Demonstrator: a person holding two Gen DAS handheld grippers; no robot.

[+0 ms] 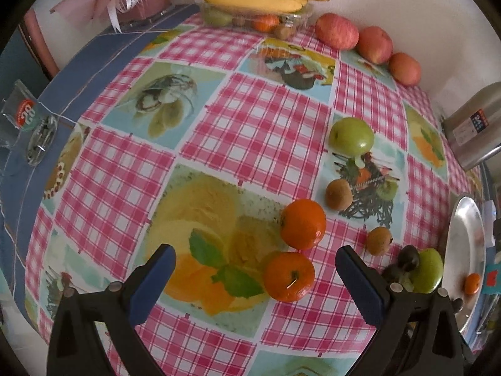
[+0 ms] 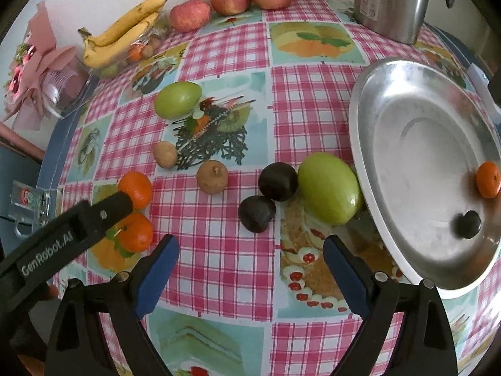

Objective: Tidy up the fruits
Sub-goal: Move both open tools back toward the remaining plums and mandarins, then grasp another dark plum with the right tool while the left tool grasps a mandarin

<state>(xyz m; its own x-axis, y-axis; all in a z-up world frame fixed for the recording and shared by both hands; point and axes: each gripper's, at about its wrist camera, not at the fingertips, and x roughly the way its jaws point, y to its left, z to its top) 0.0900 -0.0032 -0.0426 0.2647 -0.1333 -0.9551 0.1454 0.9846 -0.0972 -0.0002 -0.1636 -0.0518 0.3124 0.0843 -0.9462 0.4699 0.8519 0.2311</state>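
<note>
Two claws wide, both empty. Your left gripper [image 1: 255, 277] hangs over near mandarin [image 1: 288, 276]; second mandarin [image 1: 302, 224] just behind, may get nudged, roll. Right gripper [image 2: 250, 264] near dark plums [image 2: 257, 209], apple [image 2: 328, 187] crowding; tray [image 2: 369, 169] rim close.

Black gripper arm [image 2: 62, 235], white lettering: "GenRobot.AI".
Tall brushed-steel kettle [image 2: 391, 3], dark label near its top: "24" in large white numerals; the smaller print below is too fine to read.
Clear plastic stand [image 1: 22, 116] at the table edge, red and green round sticker: white numerals that look like "88", seen sideways and blurred.
</note>
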